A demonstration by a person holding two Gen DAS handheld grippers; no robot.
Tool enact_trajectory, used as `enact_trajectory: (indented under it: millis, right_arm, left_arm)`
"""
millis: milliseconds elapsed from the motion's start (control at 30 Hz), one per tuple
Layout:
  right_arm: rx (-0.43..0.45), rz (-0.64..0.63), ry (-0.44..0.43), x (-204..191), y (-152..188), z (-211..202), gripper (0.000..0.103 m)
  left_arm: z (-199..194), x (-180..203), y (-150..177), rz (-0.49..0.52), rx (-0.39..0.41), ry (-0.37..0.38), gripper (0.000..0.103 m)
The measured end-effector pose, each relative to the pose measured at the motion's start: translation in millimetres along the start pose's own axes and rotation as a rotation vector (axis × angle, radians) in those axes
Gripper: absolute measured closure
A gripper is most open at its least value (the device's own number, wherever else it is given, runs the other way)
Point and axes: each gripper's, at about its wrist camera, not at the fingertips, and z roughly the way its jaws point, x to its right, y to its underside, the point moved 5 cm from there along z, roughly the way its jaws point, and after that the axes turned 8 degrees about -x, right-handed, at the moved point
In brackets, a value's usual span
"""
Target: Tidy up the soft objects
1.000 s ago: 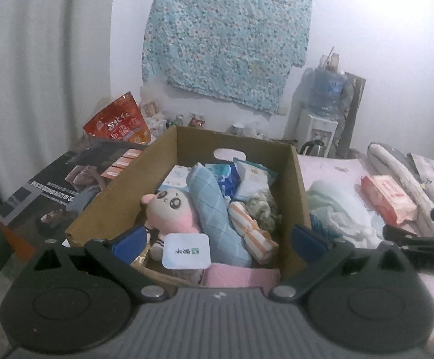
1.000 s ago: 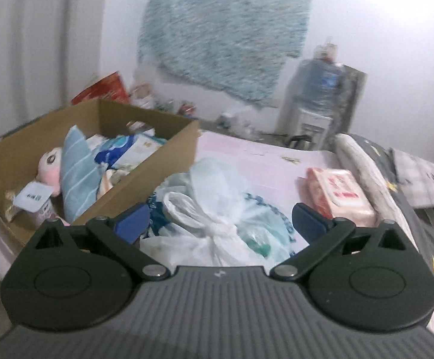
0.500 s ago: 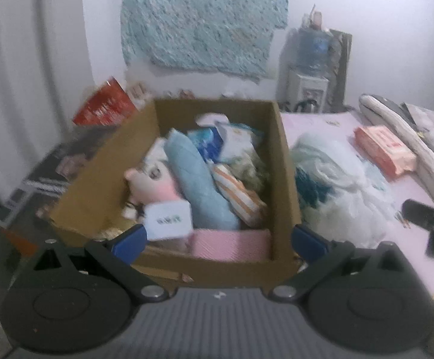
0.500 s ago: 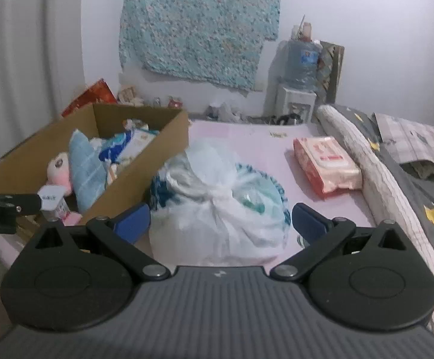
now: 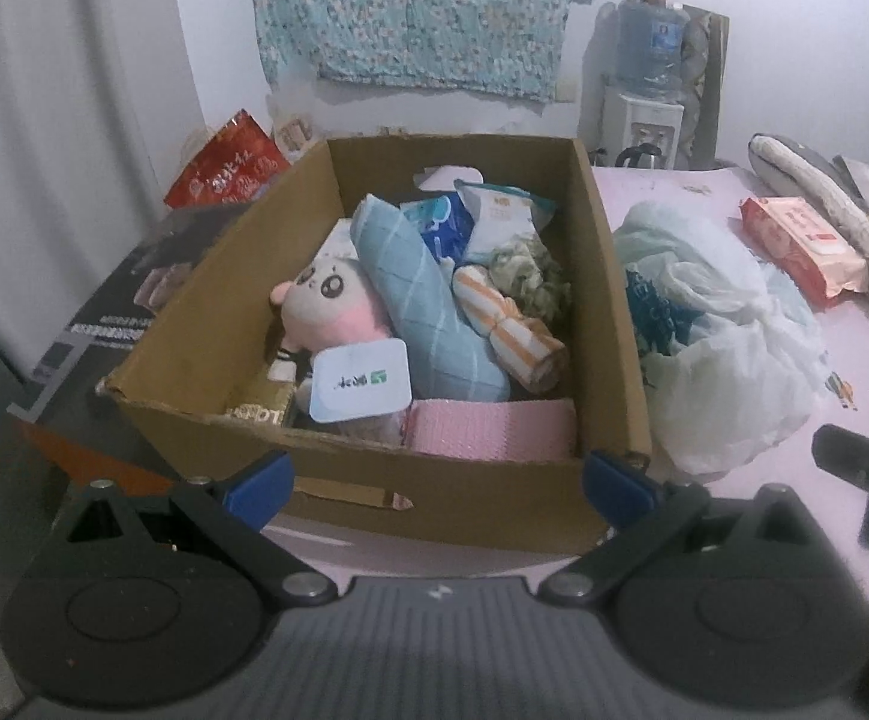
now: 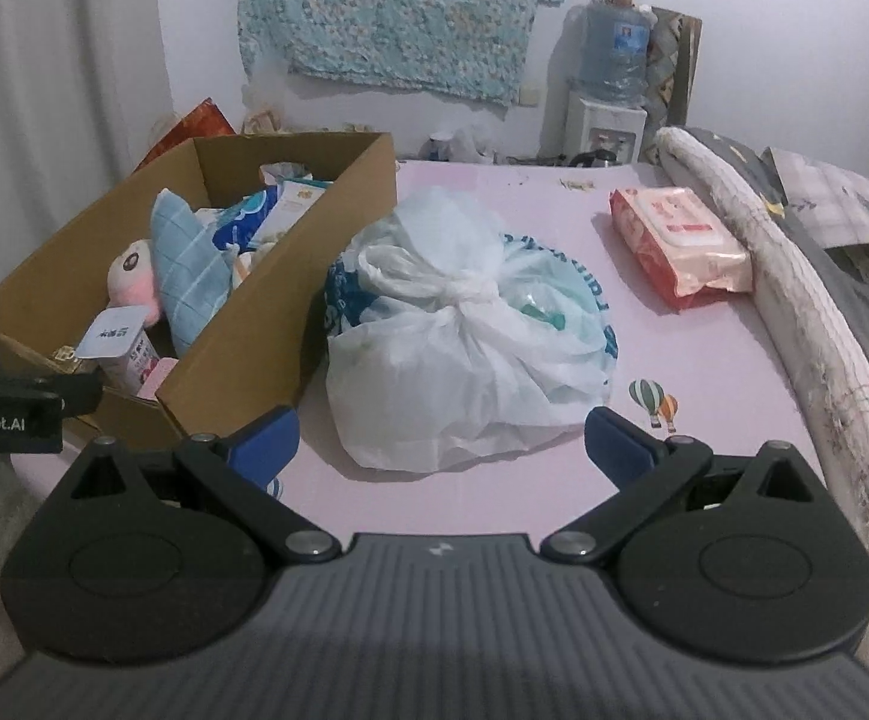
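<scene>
My left claw (image 5: 437,483) is spread wide and holds nothing; its blue tips sit apart at the near wall of the cardboard box (image 5: 611,276), one tip toward each near corner, and I cannot tell whether they touch the card. My right claw (image 6: 441,435) is likewise spread wide and empty, hovering over the pink sheet (image 6: 554,498) with a bare strip of sheet between its tips and the tied white plastic bag (image 6: 470,354) just ahead. That bag lies close against the box's right wall, so little room shows between them, while to its right the sheet is open as far as the pink wipes pack (image 6: 677,243). Beyond the pack a rolled quilt edge (image 6: 794,276) borders the sheet. Inside the box, nearest my left claw, lie a folded pink cloth (image 5: 491,429) and a white-lidded cup (image 5: 359,381); behind them are the pink plush toy (image 5: 335,306), a blue rolled towel (image 5: 428,306) and an orange-striped roll (image 5: 509,324), packed side by side. Farther back stand packets, then the wall with a floral cloth (image 5: 428,6).
</scene>
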Motion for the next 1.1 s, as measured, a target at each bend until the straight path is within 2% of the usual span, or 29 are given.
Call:
enact_trajectory:
  millis: [233, 1100]
  right_arm:
    - [-0.010, 0.001, 0.018, 0.4, -4.6, -0.4, 0.001]
    - [-0.030, -0.035, 0.014, -16.4, -9.6, -0.5, 0.001]
  left_arm:
    - [-4.1, 1.3, -1.6, -0.010, -0.003, 0.035, 0.000]
    - [-12.1, -0.3, -8.9, 0.010, 0.021, 0.021, 0.000]
